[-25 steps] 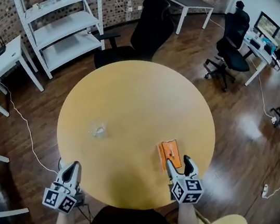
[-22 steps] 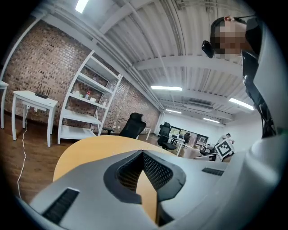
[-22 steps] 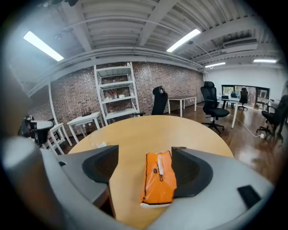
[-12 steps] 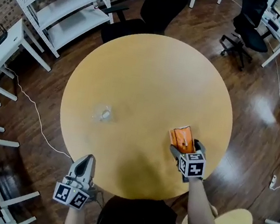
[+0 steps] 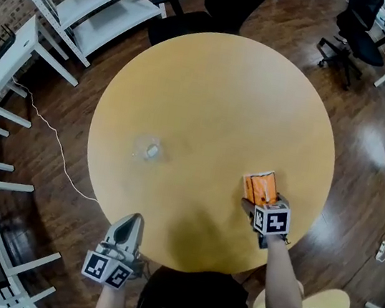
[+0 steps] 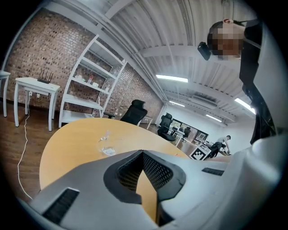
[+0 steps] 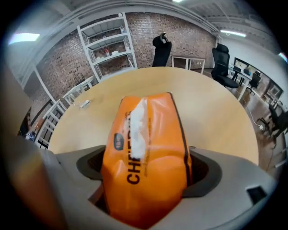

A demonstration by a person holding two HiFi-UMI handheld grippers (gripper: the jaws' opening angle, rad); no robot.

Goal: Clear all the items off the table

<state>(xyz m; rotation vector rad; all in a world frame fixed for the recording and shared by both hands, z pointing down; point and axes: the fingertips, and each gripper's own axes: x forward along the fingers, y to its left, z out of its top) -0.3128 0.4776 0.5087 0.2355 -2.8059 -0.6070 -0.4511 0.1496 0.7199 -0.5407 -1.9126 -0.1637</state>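
Well, head view, table: a round wooden table [image 5: 215, 102] with two things left on it.
Head view, packet: the orange packet [image 5: 260, 186] lies flat near the near-right edge. It is well apart from a small clear scrap [image 5: 151, 152] on the left half.
Head view, tools: the right gripper [image 5: 263, 203] points steeply down at the packet's near end. The left gripper [image 5: 130, 221] hangs at the near edge, over neither item.
Left gripper view, tool: the jaws are together with nothing between them, and the clear scrap lies ahead on the table.
Right gripper view, tool: the jaws stand wide, having just been opening, one on each side of the packet's near end. The pads do not seem to press on it yet.
Right gripper view, packet: glossy film, puffed up, with a white glare strip along its top.
Handling, judged: probably light, soft and slippery, and whatever is inside may crush under a hard squeeze.
Where to hold, judged: across the narrow width, on the filled body rather than the end seam. Close gently until the film stops giving.
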